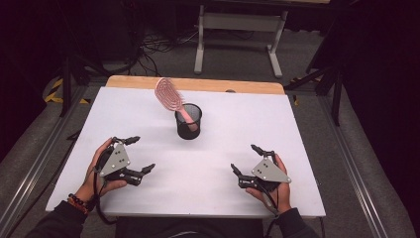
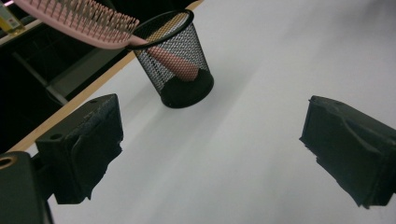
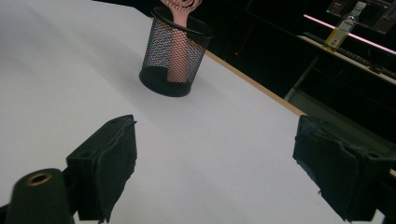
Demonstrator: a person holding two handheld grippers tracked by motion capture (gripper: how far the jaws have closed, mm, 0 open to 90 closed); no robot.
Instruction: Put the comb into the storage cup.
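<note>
Pink hairbrush (image 1: 171, 99): handle-down in black mesh cup (image 1: 188, 121), mid-table (image 1: 297, 129), leaning left | left hand-held gripper (image 1: 140, 154): jaws apart, empty | right hand-held gripper (image 1: 243, 159): jaws apart, empty | legible markings: none discernible.

Dark sleeves; beaded bracelet (image 1: 78, 202) on left wrist; black grippers, grey three-cornered plates with screws, black cables.

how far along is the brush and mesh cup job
Looks done: the pink hairbrush stands handle-down in the black mesh cup, head leaning over the rim. In hand: nothing; the left gripper and right gripper are open, apart from the cup, low over the white table. Left: seemingly nothing.
</note>
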